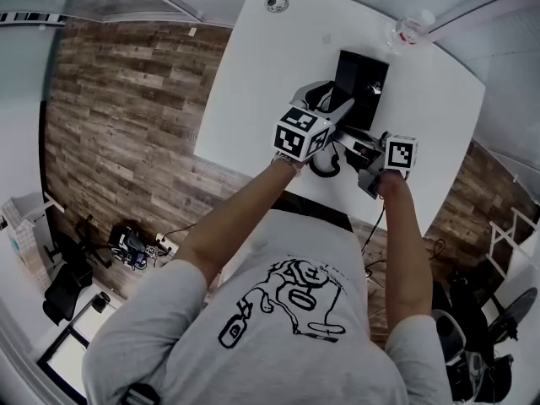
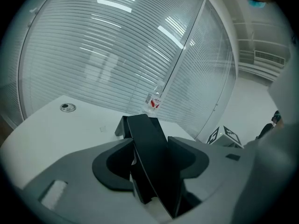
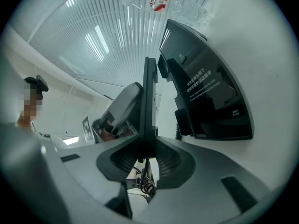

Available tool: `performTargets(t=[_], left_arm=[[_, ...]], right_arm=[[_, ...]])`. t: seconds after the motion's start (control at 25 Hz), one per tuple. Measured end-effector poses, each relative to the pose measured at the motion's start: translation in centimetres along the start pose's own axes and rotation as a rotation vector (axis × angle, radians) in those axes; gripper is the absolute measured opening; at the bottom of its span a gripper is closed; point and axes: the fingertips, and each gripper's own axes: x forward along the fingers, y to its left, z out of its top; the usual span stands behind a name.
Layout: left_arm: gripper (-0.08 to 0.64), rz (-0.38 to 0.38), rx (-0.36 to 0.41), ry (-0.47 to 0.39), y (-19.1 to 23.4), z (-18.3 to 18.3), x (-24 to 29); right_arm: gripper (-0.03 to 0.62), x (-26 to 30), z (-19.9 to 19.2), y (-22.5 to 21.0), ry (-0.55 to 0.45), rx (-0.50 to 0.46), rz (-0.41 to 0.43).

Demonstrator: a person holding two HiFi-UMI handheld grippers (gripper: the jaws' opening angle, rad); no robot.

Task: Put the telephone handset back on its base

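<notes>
Tabletop [image 1: 253, 99] base [image 3: 212, 108] lettering [image 3: 203, 84] reaches only right gripper view.

You stand at a white table [image 1: 270, 66] on a wood-plank floor [image 1: 118, 125]. Ahead, horizontal blinds [image 2: 117, 55] cover the glass wall, catching bright reflections.

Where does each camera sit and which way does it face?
Head view: on the person's head, looking steeply down at the table; shirt and forearms show.
Left gripper view: on the left claw, facing blinds; its jaws clamp the handset.
Right gripper view: on the right claw, facing the telephone base; gripping the handset too.
Shared: both gripper views show the bottle.
</notes>
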Motion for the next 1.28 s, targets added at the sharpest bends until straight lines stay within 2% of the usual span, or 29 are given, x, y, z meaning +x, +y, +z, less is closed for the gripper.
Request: performTargets(t=[0.24,0.4,0.68,0.8,0.88,1.0,1.08,1.2,1.28], left_arm=[[0.213,0.027,0.022,0.036,0.9,-0.6,1.3],[0.213,0.042,0.048,0.029,1.3,-0.1,1.6],[0.215,0.055,0.060,0.032,1.8,0.2,2.3],[0.215,0.059,0.057,0.032,1.9,0.2,2.5],[0.216,0.060,0.057,0.035,1.9,0.0,2.6],[0.221,0.065,0.067,0.036,1.9,-0.1,2.6],[0.225,0.066,0.090,0.040,2.0,-0.1,2.6],[0.222,0.073,0.159,0.064,2.0,-0.1,2.7],[0.224,0.076,0.184,0.070,1.9,-0.1,2.8]], right_arm=[[0.089,0.2,0.6,-1.0,-0.009,0.064,0.028],[0.089,0.5,1.3,-1.3,-0.016,0.075,0.031],[0.094,0.8,2.3,-2.1,-0.026,0.089,-0.038],[0.094,0.4,2.4,-2.9,-0.028,0.086,-0.133],[0.133,0.1,2.3,-3.2,-0.025,0.077,-0.200],[0.193,0.3,2.3,-2.8,-0.024,0.042,-0.247],[0.209,0.4,2.2,-2.6,-0.021,0.010,-0.283],[0.244,0.1,1.7,-2.6,0.014,-0.064,-0.380],[0.244,-0.4,1.3,-2.7,0.040,-0.118,-0.441]])
